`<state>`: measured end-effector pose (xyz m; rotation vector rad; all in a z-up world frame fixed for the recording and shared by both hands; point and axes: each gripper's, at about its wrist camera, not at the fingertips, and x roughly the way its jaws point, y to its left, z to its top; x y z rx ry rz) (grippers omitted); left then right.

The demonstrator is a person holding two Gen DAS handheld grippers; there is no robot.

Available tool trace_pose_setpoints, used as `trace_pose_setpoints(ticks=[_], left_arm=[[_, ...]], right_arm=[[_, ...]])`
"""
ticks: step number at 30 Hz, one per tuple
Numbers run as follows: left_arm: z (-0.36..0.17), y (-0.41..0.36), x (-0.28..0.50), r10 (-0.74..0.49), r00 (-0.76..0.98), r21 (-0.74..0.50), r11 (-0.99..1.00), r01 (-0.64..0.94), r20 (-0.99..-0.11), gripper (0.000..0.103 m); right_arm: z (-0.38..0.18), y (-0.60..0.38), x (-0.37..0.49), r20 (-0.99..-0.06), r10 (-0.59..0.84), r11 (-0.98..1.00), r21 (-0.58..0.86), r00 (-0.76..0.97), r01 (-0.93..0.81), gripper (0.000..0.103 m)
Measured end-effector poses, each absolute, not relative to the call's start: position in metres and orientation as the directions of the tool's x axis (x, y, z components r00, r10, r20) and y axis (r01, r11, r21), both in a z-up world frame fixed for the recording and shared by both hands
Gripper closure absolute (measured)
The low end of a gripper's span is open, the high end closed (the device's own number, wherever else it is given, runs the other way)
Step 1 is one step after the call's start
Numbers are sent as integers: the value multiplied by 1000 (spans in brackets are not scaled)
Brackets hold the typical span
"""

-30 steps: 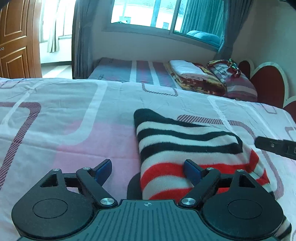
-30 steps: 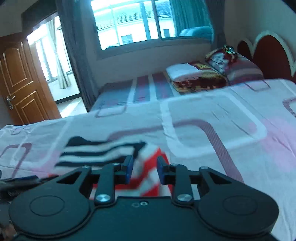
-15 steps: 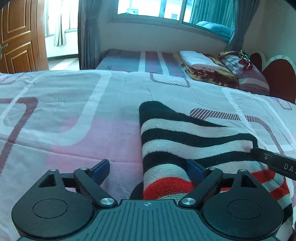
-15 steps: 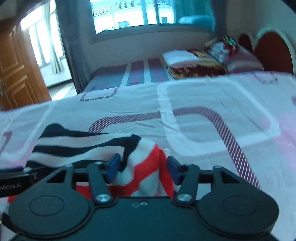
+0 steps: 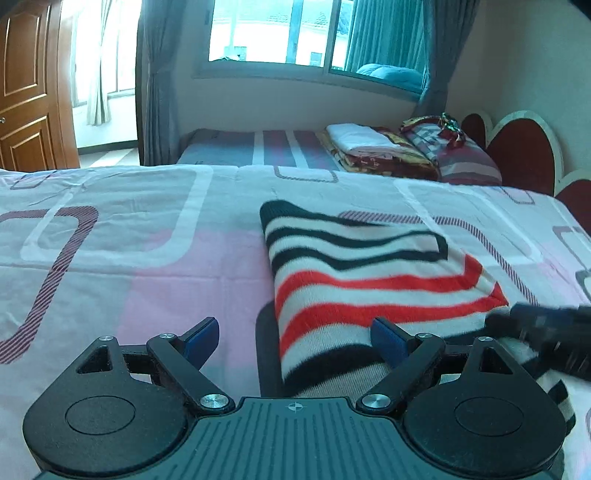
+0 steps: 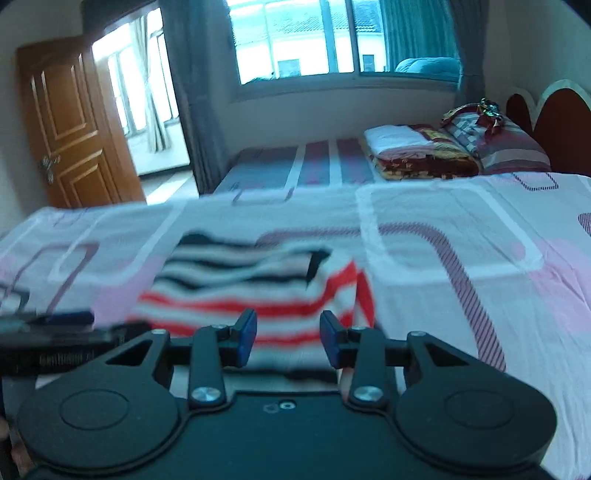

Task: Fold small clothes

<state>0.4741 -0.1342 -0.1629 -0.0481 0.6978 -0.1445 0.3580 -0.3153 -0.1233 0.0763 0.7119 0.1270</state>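
So the striped sweater (image 5: 373,280) is lying folded on the bed (image 5: 147,266), on the pink and white sheet with the rounded-rectangle print. Black and white stripes at the far end, red and white stripes nearer the cameras. It looks like a fairly flat folded bundle with its left edge running straight away from the left camera.

Left gripper (image 5: 295,334) has its jaws wide apart. The sweater's near left corner sits between them, but the left pad is off over bare sheet and the right pad (image 5: 386,338) is over the knit, not squeezing anything as far as I can see.

Right gripper (image 6: 288,338) has jaws partway apart, and they've just been closing in a bit. The sweater's near edge is in the gap between the blue pads, though that view is blurry, and the pads don't look pressed on the cloth. You can see each gripper poking into the other's view: the right one at the sweater's near right corner in the left view, the left one at the left edge of the right view.

Further back there's a second bed (image 5: 258,147) with folded blankets (image 5: 369,151) and a pillow (image 5: 454,155), a window (image 5: 280,33) with curtains, and a wooden door (image 5: 26,85) on the left.
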Motion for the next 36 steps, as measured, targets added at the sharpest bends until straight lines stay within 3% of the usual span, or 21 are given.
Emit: trace_pose_setpoints(ticks=[3,5,12,19,25,32,36], left_arm=[[-167,-137,474,-150,752,-86,989,123,-642,14],[-165,-141,474,-134,752,-64,990,122,-645,15],[-151,-139,445,-151,763,-58,987,148,-629,14],[-157,-147,426,-191,724,-64,978,199,-662,14],[-168,-146,420,-208,689,-98,976,195,-694,14],[-155,-138,419,-223,665,-144,975,172,-713,14],[-145,-127,421,-220,682,-170,975,141,-698,14]], right_arm=[[-144,-310,350,-687,89,995,26,721,-98,69],[-156,-312,350,-680,60,996,-10,730,-92,64],[-140,-323,342,-688,101,992,121,719,-24,64],[-129,-315,309,-679,153,986,150,718,-68,64],[-149,-315,305,-734,108,993,104,671,-47,67],[-138,-321,295,-725,130,988,149,676,-30,59],[-131,-326,297,-722,137,987,160,679,-29,45]])
